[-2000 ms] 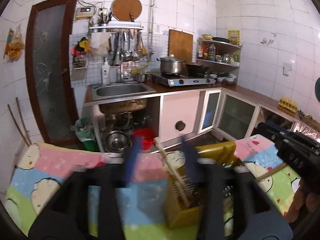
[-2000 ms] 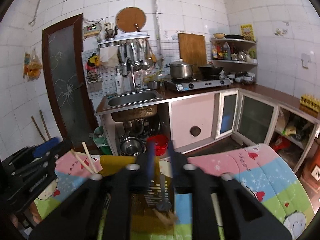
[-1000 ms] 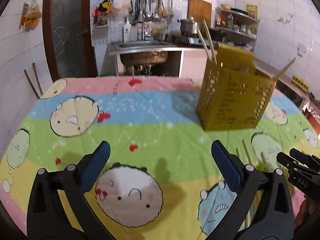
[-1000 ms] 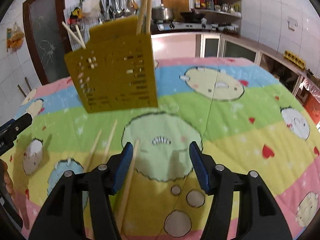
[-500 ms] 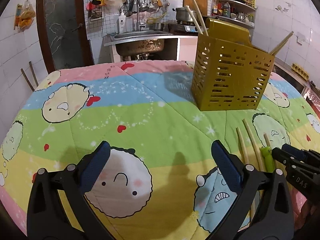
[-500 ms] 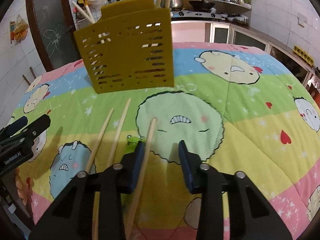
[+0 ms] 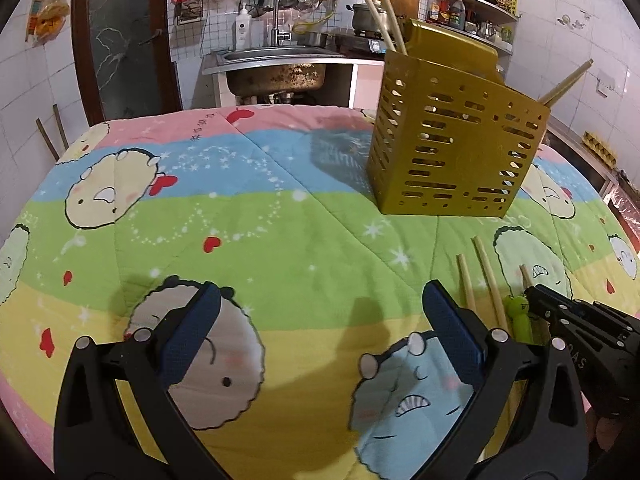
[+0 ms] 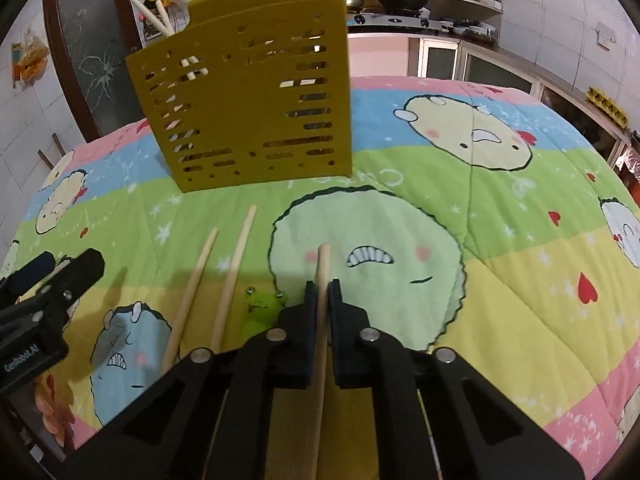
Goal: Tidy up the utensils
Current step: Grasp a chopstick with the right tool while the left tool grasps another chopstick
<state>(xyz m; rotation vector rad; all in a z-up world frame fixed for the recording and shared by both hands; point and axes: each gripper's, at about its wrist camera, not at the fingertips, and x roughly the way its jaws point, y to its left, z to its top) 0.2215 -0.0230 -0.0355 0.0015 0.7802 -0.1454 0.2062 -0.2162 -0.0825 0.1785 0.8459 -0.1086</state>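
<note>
The right gripper is closed on a single chopstick lying on the cartoon quilt, gripped near its far end, presumably so it can be tipped upright into the yellow utensil basket at twelve o'clock. Two more chopsticks and a green frog-topped utensil are left at ten o'clock of the grip. The left gripper is held wide and empty over bare quilt, probably in reserve.

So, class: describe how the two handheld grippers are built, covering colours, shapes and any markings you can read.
Both grippers are black plastic frames that fork into two angular fingers joined by round silver rivets. The left gripper has blue textured pads on the inner faces of its fingers. Seen from the right wrist view, its body carries white lettering that reads roughly "GenRobot.AI". The right gripper has darker pads. No cables or sleeves show.
</note>
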